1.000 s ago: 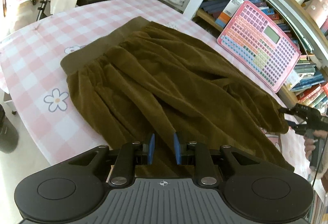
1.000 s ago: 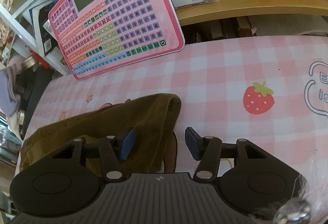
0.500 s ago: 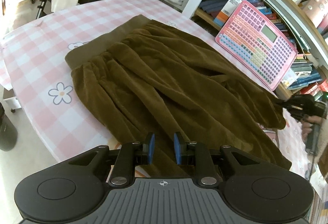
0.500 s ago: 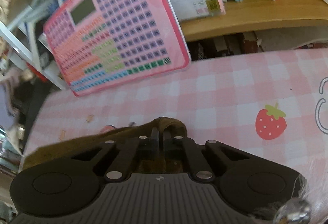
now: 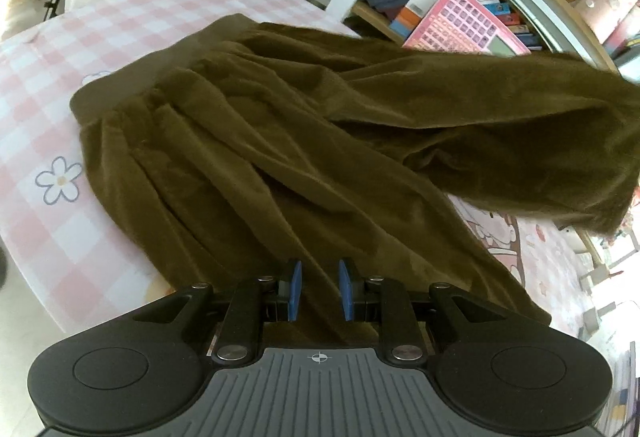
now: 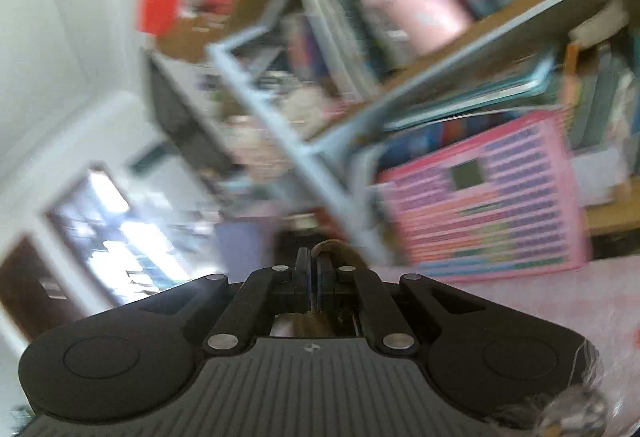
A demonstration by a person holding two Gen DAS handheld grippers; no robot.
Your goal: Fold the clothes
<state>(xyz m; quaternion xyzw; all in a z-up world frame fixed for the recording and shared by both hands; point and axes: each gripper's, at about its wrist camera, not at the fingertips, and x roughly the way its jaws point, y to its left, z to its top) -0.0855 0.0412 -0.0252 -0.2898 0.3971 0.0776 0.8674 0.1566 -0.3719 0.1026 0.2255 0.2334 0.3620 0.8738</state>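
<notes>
Brown trousers [image 5: 280,157] under left gripper [image 5: 319,291], hem pinched in right gripper [image 6: 314,269]

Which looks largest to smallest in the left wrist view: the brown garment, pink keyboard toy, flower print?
1. Brown garment, by far.
2. Pink keyboard toy, partly hidden behind the lifted cloth and farther off.
3. Flower print, nearer, so unsure.

An olive-brown corduroy garment with a wide elastic waistband [image 5: 280,141] lay spread on the pink-and-white checked tablecloth [image 5: 60,49], its far right portion lifted and draped above the surface. The left gripper [image 5: 319,291] held its blue-padded fingers [image 5: 295,291] slightly parted over the near hem.
</notes>
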